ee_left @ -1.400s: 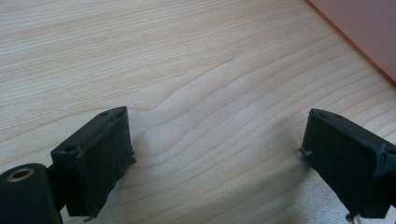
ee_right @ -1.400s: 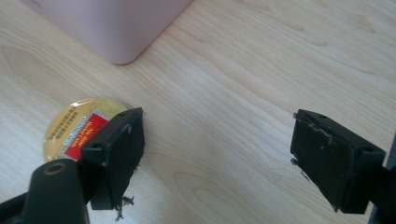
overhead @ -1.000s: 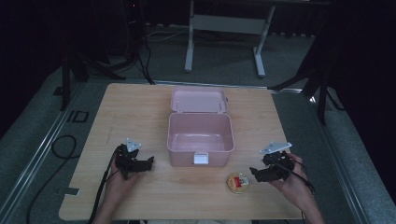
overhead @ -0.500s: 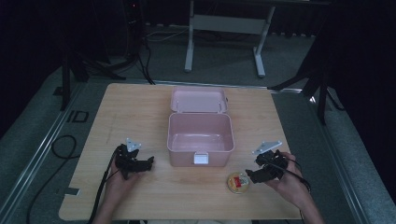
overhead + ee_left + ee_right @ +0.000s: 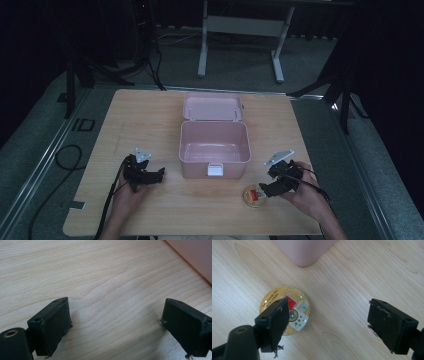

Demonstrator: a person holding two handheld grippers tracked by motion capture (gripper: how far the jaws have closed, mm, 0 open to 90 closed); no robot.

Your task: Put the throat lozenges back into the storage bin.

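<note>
The fingers [image 5: 273,325] of the right gripper [image 5: 272,189] are spread wide and hold nothing. In the right gripper view one finger is above the round yellow tin [image 5: 284,310], and the other finger is over bare wood, well to the side of it. So the gripper is not centred on the tin.

The tin lies flat on the table [image 5: 150,115], just in front of the right front corner of the open pink box [image 5: 215,150]. It is near the box but does not touch it, as far as I can tell.

I think the step in hand is to pick up the tin, probably to put it in the box, which is empty. To do this well, I would move the gripper sideways until the tin sits between both fingers, and only then go down. The tin is low and flat, so the fingers must reach almost to the wood to catch its rim. If they close too high, it may slip away or tilt.

The left gripper [image 5: 145,176] rests left of the box, on the other side from the tin. Its fingers [image 5: 51,326] are also apart, with only bare table between them.
</note>
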